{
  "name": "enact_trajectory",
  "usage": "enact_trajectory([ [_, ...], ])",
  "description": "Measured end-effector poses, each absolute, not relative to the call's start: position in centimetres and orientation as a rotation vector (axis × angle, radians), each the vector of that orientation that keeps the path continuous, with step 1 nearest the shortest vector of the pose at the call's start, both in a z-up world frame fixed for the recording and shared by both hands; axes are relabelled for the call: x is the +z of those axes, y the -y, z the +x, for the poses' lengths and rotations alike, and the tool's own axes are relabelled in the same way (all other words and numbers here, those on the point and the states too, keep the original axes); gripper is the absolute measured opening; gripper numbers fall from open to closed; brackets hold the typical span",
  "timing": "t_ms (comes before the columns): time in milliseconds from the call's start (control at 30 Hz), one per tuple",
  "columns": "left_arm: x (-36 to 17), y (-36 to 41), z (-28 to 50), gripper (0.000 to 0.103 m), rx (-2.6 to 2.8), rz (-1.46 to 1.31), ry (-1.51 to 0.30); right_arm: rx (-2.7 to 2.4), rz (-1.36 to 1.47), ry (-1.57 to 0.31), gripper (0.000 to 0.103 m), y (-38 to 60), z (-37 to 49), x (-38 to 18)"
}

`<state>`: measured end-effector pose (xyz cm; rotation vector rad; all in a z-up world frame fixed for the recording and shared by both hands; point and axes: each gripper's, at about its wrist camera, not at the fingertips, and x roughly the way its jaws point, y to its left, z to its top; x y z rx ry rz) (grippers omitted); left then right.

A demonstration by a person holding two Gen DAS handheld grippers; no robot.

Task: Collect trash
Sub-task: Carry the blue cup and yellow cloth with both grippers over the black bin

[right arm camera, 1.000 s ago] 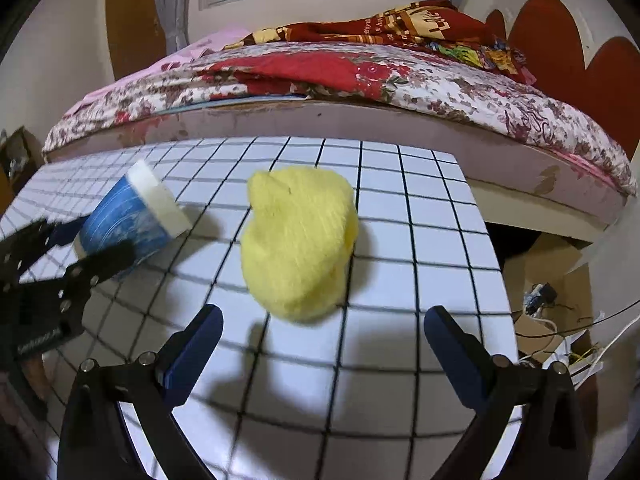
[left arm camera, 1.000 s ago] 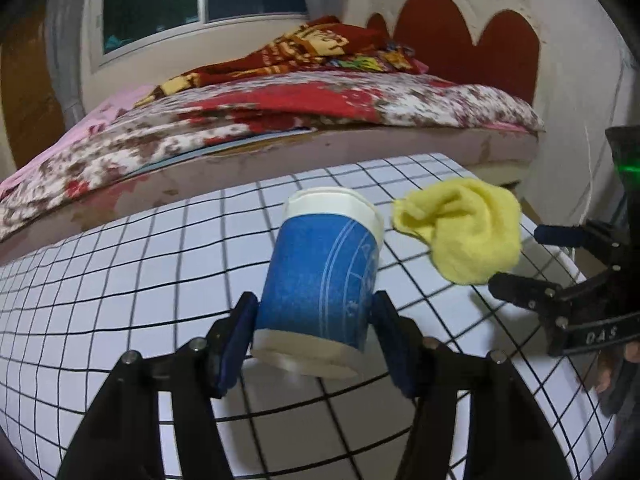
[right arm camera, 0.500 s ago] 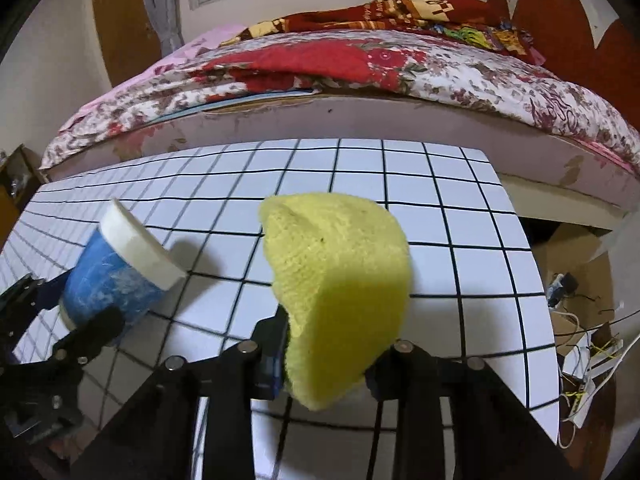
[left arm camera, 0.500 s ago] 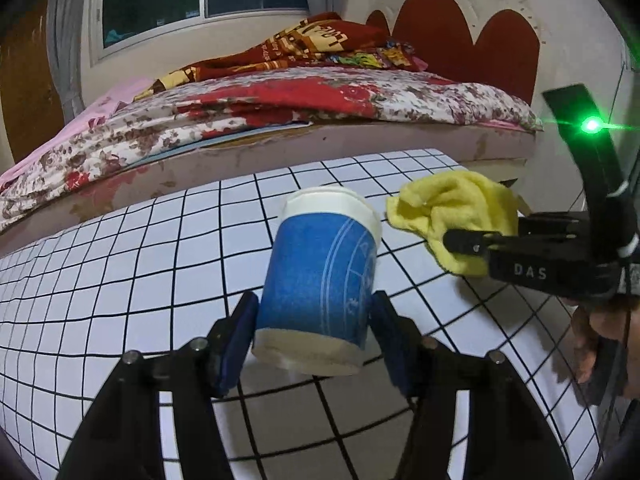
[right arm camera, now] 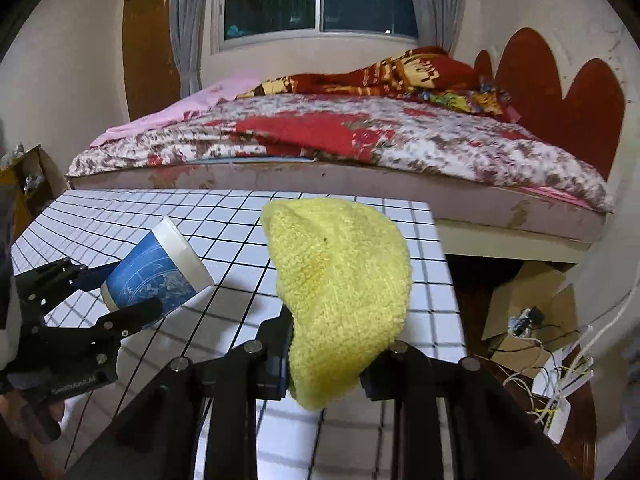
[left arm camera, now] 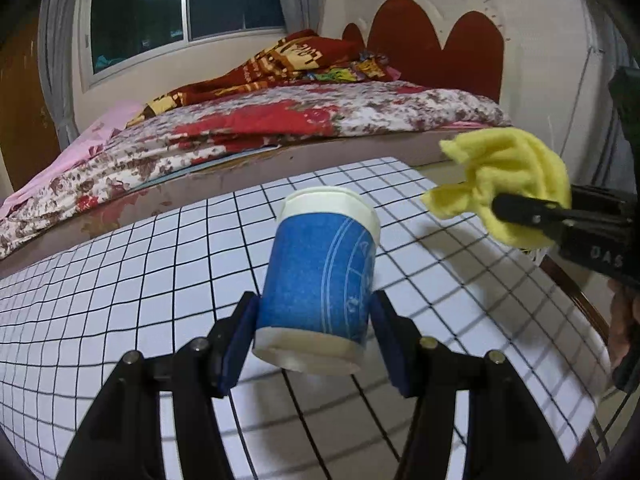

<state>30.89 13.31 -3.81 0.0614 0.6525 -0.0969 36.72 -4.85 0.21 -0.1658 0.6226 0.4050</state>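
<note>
While both tools hang above the grid-patterned worktop (left arm camera: 120, 272), the left hand-held gripper (left arm camera: 316, 332) is clamped on a blue paper cup (left arm camera: 320, 280), its blue pads (left arm camera: 240, 344) pressing the cup's lower wall; the cup tilts, white rim toward the bed (left arm camera: 280, 128). To the right of the cup, the right hand-held gripper (right arm camera: 326, 364) has its jaws drawn nearly together on a crumpled yellow cloth (right arm camera: 340, 280), lifted clear of the worktop. From the right wrist view, the cloth droops over the fingers (right arm camera: 276, 364), and the cup lies to its left.
</note>
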Motion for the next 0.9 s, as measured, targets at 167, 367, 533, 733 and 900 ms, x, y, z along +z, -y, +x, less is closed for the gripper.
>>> enact_trajectory([
  [167, -2.3, -12.0, 28.5, 0.058, -0.115, 0.065, -0.636, 0.372, -0.140, -0.599, 0.027, 8.1, 32.3, 2.0],
  [367, 0.2, -9.8, 25.1, 0.058, -0.141, 0.071, -0.610, 0.345, -0.102, -0.570, 0.027, 11.3, 27.6, 3.9],
  [533, 1.9, -7.4, 21.4, 0.058, -0.156, 0.090, -0.579, 0.327, -0.069, -0.526, 0.028, 14.1, 22.9, 5.6],
  [733, 2.6, -4.1, 18.8, 0.058, -0.189, 0.103, -0.533, 0.288, -0.054, -0.494, 0.028, 17.3, 18.5, 6.3],
  [900, 2.5, -1.9, 17.2, 0.058, -0.228, 0.098, -0.509, 0.243, -0.056, -0.492, 0.028, 19.2, 16.3, 5.8],
])
